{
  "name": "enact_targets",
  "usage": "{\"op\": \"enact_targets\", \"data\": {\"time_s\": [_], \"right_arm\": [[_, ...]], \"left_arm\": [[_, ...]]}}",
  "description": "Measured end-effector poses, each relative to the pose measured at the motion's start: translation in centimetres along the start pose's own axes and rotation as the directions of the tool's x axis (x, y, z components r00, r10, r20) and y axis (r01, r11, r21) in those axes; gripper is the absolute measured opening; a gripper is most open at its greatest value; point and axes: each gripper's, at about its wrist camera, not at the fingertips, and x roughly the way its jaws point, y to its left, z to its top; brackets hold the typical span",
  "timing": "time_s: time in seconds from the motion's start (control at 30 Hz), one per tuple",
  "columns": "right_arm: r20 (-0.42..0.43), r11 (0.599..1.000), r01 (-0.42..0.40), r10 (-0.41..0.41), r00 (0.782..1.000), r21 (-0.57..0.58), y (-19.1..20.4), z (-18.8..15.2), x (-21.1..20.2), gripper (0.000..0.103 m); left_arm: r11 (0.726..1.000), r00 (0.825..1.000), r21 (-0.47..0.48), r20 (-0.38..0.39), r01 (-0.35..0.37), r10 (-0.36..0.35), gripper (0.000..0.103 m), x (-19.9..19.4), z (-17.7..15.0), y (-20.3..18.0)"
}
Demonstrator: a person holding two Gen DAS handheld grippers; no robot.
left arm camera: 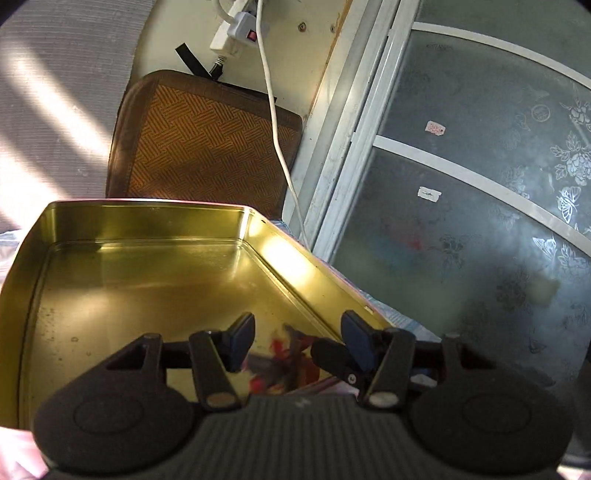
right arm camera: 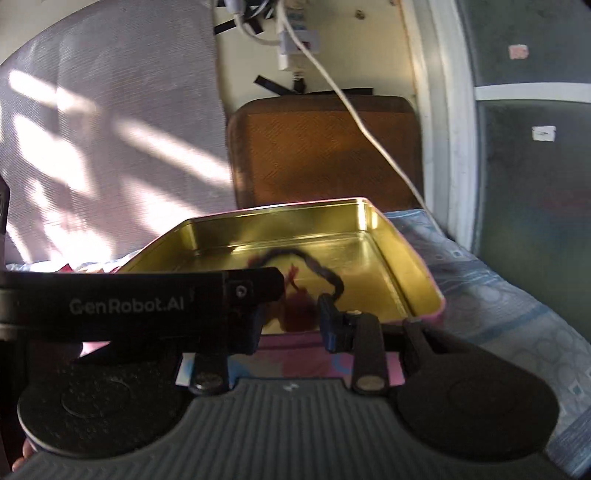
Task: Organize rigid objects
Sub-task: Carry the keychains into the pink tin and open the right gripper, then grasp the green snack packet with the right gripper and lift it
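Note:
An open gold tin (left arm camera: 147, 221) sits right in front of my left gripper (left arm camera: 297, 341), whose blue pads stand apart over its near end with nothing pressed between them. A blurred red and dark shape (left arm camera: 284, 354) shows on the tin floor in that gap. In the right wrist view the tin (right arm camera: 280, 225) holds a dark braided cord (right arm camera: 325, 275) with a red tassel (right arm camera: 299, 308). My right gripper (right arm camera: 291, 325) frames the tassel. A black finger (right arm camera: 147, 295) of the left gripper hides its left pad, so contact is unclear.
A brown woven mat (left arm camera: 207, 147) leans on the wall behind the tin, and a white cable (left arm camera: 273, 110) hangs from a power strip (left arm camera: 236, 29). A frosted sliding door (left arm camera: 480, 184) stands on the right. The tin rests on a pink sheet (right arm camera: 295, 358) on blue bedding (right arm camera: 498, 295).

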Motion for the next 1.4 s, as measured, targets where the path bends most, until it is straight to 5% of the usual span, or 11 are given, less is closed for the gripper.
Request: {"op": "enact_targets", "data": {"time_s": [0.23, 0.53, 0.67, 0.83, 0.9, 0.93, 0.97, 1.03, 1.13, 1.23, 1.4], "right_arm": [[0.079, 0.994, 0.037, -0.045, 0.996, 0.101, -2.4, -1.0, -2.8, 0.049], [0.109, 0.990, -0.124, 0.116, 0.987, 0.071, 1.5, -2.2, -5.9, 0.049], [0.052, 0.972, -0.230, 0.228, 0.972, 0.038, 4.6, -3.0, -5.9, 0.049], [-0.050, 0.932, -0.361, 0.359, 0.932, -0.043, 9.7, -3.7, -5.1, 0.049], [-0.107, 0.903, -0.423, 0.415, 0.904, -0.076, 12.4, -3.7, -4.3, 0.049], [-0.124, 0.893, -0.441, 0.430, 0.894, -0.088, 13.3, -3.6, -3.9, 0.049], [-0.142, 0.879, -0.463, 0.447, 0.883, -0.113, 14.7, -3.4, -3.4, 0.049], [-0.148, 0.862, -0.475, 0.453, 0.879, -0.179, 17.4, -2.8, -2.5, 0.049], [-0.109, 0.845, -0.433, 0.421, 0.900, -0.313, 21.3, -1.9, -0.7, 0.055], [-0.096, 0.800, -0.377, 0.377, 0.921, -0.468, 25.5, -1.8, 2.4, 0.063], [-0.115, 0.737, -0.264, 0.248, 0.962, -0.623, 30.0, -2.5, 8.6, 0.060]], "left_arm": [[0.993, 0.994, 0.094, 0.094, -0.071, 0.063, 0.070, -3.4, -0.1, -3.1], [0.965, 0.942, -0.004, 0.215, -0.263, 0.257, 0.085, -14.3, -2.5, 0.9], [0.865, 0.845, -0.065, 0.191, -0.497, 0.500, 0.086, -18.7, -4.8, 5.7], [0.636, 0.627, -0.124, 0.106, -0.762, 0.772, 0.088, -22.4, -7.8, 12.5], [0.566, 0.560, -0.147, 0.085, -0.811, 0.824, 0.088, -23.3, -8.9, 14.6], [0.552, 0.552, -0.194, 0.055, -0.811, 0.832, 0.087, -23.9, -9.2, 15.8], [0.571, 0.581, -0.267, 0.049, -0.777, 0.813, 0.088, -24.8, -9.2, 16.9], [0.572, 0.594, -0.359, 0.059, -0.738, 0.803, 0.092, -26.2, -9.5, 18.0], [0.565, 0.613, -0.440, 0.041, -0.698, 0.789, 0.092, -27.3, -9.9, 19.3], [0.561, 0.612, -0.473, 0.056, -0.680, 0.789, 0.092, -27.9, -10.2, 19.5], [0.562, 0.610, -0.473, 0.063, -0.679, 0.790, 0.095, -27.8, -10.3, 19.4]]}}
